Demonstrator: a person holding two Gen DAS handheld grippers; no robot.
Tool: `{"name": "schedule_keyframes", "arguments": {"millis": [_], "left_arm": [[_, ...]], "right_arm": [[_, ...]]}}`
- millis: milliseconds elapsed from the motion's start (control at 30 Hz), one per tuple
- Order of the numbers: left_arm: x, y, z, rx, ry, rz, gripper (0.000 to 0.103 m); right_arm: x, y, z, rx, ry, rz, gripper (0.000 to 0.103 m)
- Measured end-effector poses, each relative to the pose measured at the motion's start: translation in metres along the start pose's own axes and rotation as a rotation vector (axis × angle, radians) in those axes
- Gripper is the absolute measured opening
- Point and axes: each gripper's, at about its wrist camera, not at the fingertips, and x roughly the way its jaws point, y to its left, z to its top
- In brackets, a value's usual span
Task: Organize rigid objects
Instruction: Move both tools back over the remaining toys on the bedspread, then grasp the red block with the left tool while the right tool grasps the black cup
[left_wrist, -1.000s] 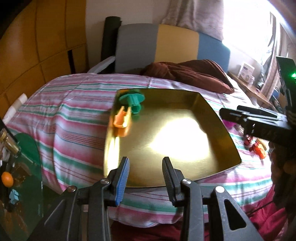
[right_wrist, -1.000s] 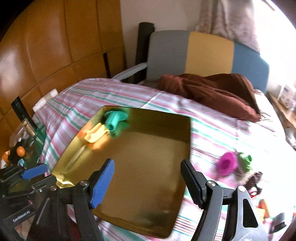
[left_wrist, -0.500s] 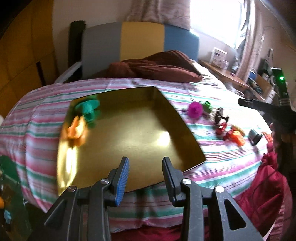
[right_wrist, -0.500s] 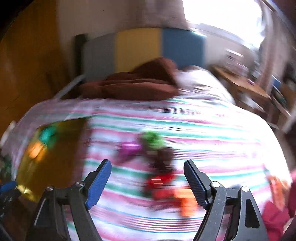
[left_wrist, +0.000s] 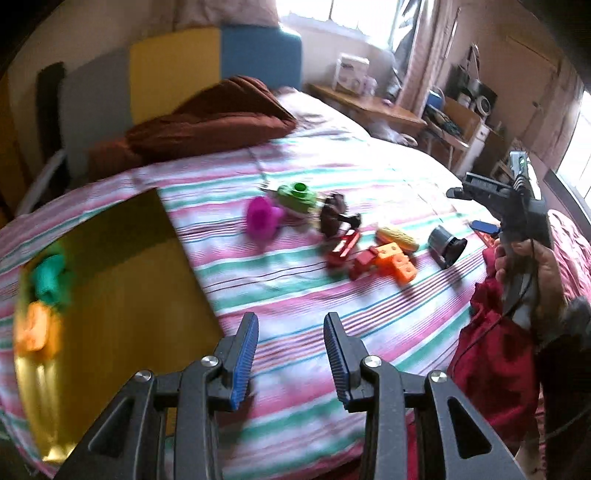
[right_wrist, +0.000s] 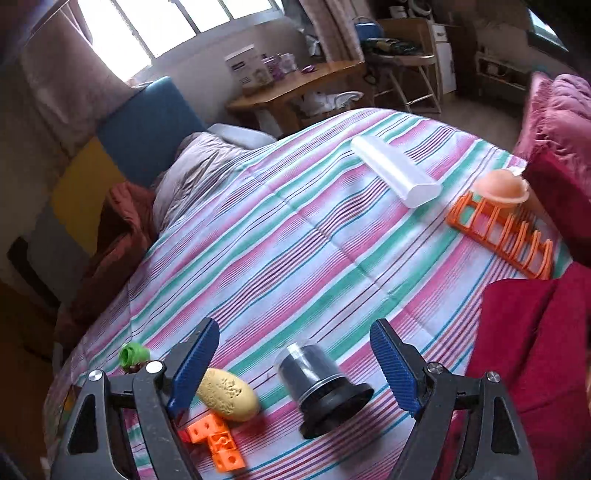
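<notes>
Right wrist, open claw (right_wrist: 295, 363) over grey cup (right_wrist: 319, 384), no legible writing

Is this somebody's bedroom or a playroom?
Most likely a bedroom. The toys lie on a bed with a striped bedspread, a padded headboard stands behind it, and a wooden desk sits under the window.

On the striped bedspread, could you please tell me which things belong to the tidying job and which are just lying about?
Job: gold square tray; magenta plastic cup; yellow toy corn cob; orange plastic block; grey cylinder with black flared base; orange slotted rack.
Lying about: brown pillow; wooden desk.
</notes>
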Motion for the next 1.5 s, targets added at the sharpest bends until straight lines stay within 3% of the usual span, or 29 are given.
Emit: {"name": "schedule_keyframes", "arguments": {"millis": [200, 500, 700, 833, 1067, 1333, 1433, 1500], "left_arm": [[0.056, -0.029, 0.019, 0.0, 0.109, -0.116, 0.036], [0.113, -0.061, 0.037, -0.073, 0.131, -0.242, 0.036], [0.149, -0.056, 0.053, -0.134, 0.151, -0.232, 0.039], [0.167, -0.055, 0.058, -0.118, 0.189, -0.233, 0.039], [0.169, -0.048, 0.061, -0.157, 0.203, -0.274, 0.044], [0.176, -0.075, 0.074, -0.003, 0.166, -0.223, 0.045], [0.174, -0.078, 0.073, 0.052, 0.138, -0.203, 0.026], [0.174, -0.076, 0.069, 0.066, 0.146, -0.183, 0.014]], "right_arm": [[0.001, 0.007, -0.004, -0.025, 0.022, 0.051, 0.087], [0.005, 0.009, -0.009, -0.005, 0.048, 0.116, 0.089], [0.008, 0.011, -0.008, -0.008, 0.059, 0.143, 0.09], [0.009, 0.01, -0.009, -0.004, 0.058, 0.142, 0.09], [0.016, 0.007, -0.009, 0.005, 0.094, 0.126, 0.09], [0.016, 0.006, -0.009, 0.007, 0.097, 0.119, 0.09], [0.018, 0.007, -0.01, -0.008, 0.101, 0.1, 0.089], [0.021, 0.007, -0.01, -0.012, 0.115, 0.091, 0.084]]}}
